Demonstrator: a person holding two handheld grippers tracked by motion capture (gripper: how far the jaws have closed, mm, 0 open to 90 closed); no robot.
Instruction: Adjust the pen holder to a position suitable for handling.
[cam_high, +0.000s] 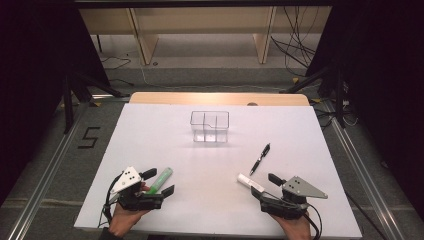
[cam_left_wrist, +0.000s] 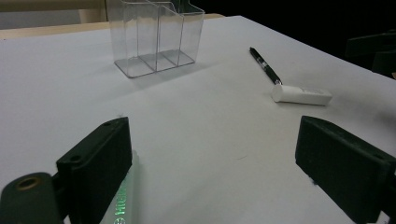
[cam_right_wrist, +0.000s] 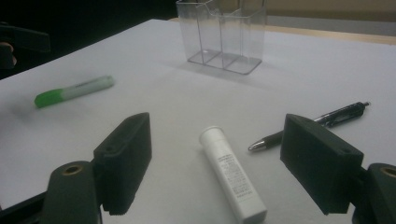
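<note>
My left gripper (cam_high: 161, 181) rests at the table's near left with its jaws wide open. A green highlighter (cam_high: 163, 179) lies flat between them; in the left gripper view the highlighter (cam_left_wrist: 123, 200) sits beside the left jaw, and nothing presses on it. At the near right, my right gripper (cam_high: 264, 186) is open around a white tube (cam_high: 250, 182). In the right gripper view the white tube (cam_right_wrist: 233, 177) lies on the table between the jaws, touching neither. A black pen (cam_high: 260, 158) lies just beyond it.
A clear three-part organizer (cam_high: 210, 126) stands upright at the middle back of the white table (cam_high: 150, 135). The pen (cam_right_wrist: 322, 121) runs past the right jaw's tip. Dark stands and cables flank the table's far corners.
</note>
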